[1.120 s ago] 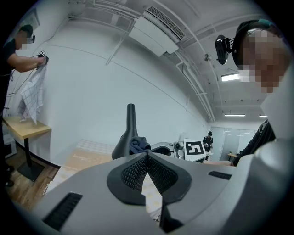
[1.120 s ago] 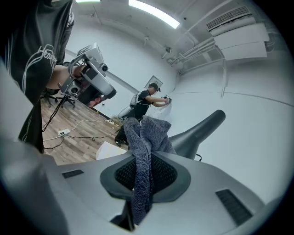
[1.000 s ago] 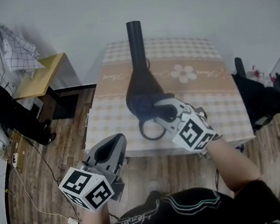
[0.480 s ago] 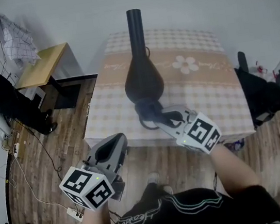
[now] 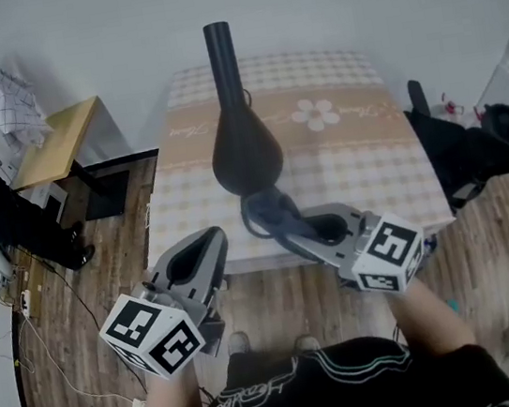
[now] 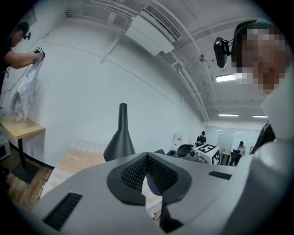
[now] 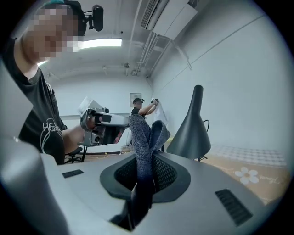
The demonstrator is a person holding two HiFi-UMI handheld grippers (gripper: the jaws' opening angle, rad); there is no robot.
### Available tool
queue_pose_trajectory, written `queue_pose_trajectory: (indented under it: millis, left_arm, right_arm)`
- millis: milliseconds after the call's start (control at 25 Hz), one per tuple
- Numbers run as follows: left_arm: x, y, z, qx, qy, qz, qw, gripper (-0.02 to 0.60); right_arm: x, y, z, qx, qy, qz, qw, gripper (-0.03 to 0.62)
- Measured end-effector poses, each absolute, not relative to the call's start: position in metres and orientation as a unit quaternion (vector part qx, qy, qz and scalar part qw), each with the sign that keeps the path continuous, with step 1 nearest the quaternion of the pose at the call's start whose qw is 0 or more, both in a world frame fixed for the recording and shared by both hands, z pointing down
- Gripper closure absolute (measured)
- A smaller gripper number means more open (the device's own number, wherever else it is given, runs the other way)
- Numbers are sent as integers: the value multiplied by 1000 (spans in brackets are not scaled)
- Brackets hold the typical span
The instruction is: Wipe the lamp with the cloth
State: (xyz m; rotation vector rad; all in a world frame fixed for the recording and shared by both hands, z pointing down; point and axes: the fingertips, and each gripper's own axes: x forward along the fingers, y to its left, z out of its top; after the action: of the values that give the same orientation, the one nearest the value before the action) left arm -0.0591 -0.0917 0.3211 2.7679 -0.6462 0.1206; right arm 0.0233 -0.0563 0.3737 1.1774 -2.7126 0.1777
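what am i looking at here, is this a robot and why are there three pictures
There is no robot: a person holds a hand-held gripper in each hand. One picture comes from a camera on the person's head, looking down; the other two from cameras riding on each gripper. A black lamp stands on the checked table. The right hand-held gripper is shut on a dark blue cloth near the lamp's base. The left hand-held gripper is shut and empty, short of the table.
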Motion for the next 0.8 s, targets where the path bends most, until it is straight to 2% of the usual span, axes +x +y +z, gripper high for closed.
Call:
queue_pose_trajectory:
  millis: [560,800]
  left_arm:
    - [-133,-181,301,987,-103,29,120,580]
    - [-170,-213,302,990,-66,27,124,581]
  right_arm:
    - [-26,-126,285,561,-825,-24,65,542]
    - [-37,-146,262,630,-771,-55,77,542]
